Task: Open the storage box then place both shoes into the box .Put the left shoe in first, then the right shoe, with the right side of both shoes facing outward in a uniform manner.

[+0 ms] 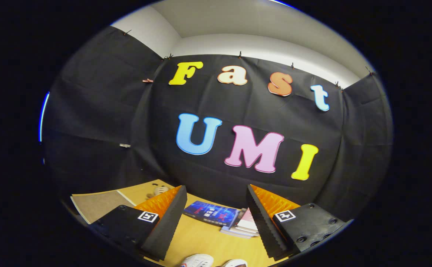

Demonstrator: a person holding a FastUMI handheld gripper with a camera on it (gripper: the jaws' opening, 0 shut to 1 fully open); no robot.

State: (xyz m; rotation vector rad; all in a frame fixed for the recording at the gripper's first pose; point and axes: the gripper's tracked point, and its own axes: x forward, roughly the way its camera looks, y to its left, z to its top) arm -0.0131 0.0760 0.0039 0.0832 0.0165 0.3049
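The hand-held gripper [214, 222] stands with its two fingers spread wide apart and nothing between them; the fingers are raised above the table and pressing on nothing. Each finger carries a small square marker on its upper face, and the ridged inner pads [263, 226] face each other across the gap.

Beyond the fingers hangs the black cloth wall [101, 122] of the booth, pinned along its upper edge with small clips, with a pale plain wall [245, 26] showing above it.

Below lies the light wooden table [201, 241], seen in the gap between the fingers and to the left of them. On the table, beside the left finger, lies a flat grey-brown sheet of board [97, 205].

Ahead of the fingers, near the cloth wall, lies a dark blue book with a printed cover [212, 213]. Just beside it on the right, touching or nearly touching, sits a small stack of thin pale and pink booklets [243, 226], partly hidden behind the right finger.

The pair of white shoes [212, 261] sits on the table just under the gap between the fingers, nearer than the books; only the tops of the two show, side by side, so I cannot tell which way they face.

A small tan soft toy [159, 190] peeks over the tip of the left finger, against the cloth wall.
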